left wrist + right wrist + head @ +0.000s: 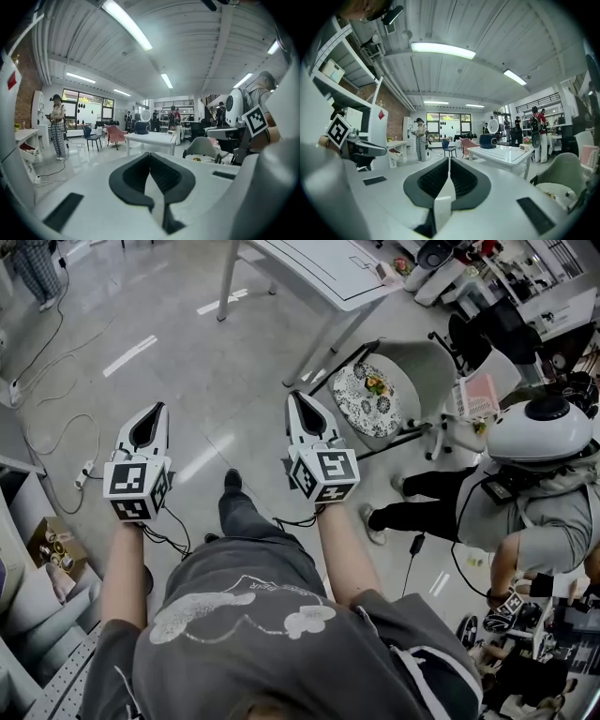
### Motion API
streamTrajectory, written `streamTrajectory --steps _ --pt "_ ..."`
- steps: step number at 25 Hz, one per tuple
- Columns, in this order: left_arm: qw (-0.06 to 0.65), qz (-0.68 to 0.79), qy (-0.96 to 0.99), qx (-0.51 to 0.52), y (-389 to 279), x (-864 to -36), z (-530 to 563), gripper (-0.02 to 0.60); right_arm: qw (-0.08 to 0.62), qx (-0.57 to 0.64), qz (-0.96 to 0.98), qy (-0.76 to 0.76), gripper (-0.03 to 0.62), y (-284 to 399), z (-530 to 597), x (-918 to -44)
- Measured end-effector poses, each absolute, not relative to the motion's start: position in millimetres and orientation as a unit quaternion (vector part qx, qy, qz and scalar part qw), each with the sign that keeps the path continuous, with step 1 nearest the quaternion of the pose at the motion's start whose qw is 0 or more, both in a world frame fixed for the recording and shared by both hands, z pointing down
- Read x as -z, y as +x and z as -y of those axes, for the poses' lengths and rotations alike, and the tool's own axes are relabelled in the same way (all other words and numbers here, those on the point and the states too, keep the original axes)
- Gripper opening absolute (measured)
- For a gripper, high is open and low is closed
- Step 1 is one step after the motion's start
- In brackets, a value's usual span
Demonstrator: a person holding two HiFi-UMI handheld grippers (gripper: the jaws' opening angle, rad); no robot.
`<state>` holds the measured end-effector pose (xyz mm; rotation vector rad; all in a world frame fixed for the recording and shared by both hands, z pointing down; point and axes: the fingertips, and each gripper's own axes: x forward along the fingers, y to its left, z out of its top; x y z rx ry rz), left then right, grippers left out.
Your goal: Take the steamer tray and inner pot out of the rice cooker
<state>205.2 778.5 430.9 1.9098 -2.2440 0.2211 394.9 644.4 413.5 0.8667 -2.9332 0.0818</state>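
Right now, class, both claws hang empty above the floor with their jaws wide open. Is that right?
No: the jaws are shut. The left gripper view and right gripper view show the left claw and right claw closed, empty, above the floor.

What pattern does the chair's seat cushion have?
Seat cushion: white with dark floral print; head view.

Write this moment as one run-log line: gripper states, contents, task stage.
left gripper: shut, empty | right gripper: shut, empty | both held out above floor | stage: nothing picked up yet
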Motion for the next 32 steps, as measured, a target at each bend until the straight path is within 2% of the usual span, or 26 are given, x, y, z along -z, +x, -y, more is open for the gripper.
streamTrajectory --steps 2,3,4,7,9,14,22,32 --pt "0.098 0.749 0.650 -0.081 203 -436 -768 0.014 0.043 -0.026 0.960 0.275 0.058 389 -637 -417" --pt "0.099 0.742 0.657 -0.087 202 -440 -762 0.075 0.045 -0.029 0.961 0.270 0.144 384 -632 -420" --pt "0.098 0.737 0.663 -0.091 200 -443 -754 0.180 0.047 -0.035 0.962 0.267 0.222 379 -625 -424" --pt "0.090 0.734 0.669 -0.070 186 -450 -725 0.341 0.039 -0.056 0.961 0.267 0.295 364 -595 -435" --pt "0.093 0.738 0.666 -0.054 171 -457 -701 0.382 0.035 -0.070 0.959 0.272 0.309 354 -568 -444" --pt "0.122 0.737 0.663 -0.058 127 -471 -623 0.410 0.038 -0.097 0.949 0.297 0.321 329 -473 -461" --pt "0.117 0.755 0.643 -0.051 67 -450 -498 0.410 0.044 -0.095 0.949 0.299 0.321 284 -325 -442" --pt "0.103 0.731 0.671 -0.061 40 -438 -381 0.410 0.029 -0.086 0.951 0.297 0.321 234 -237 -428"
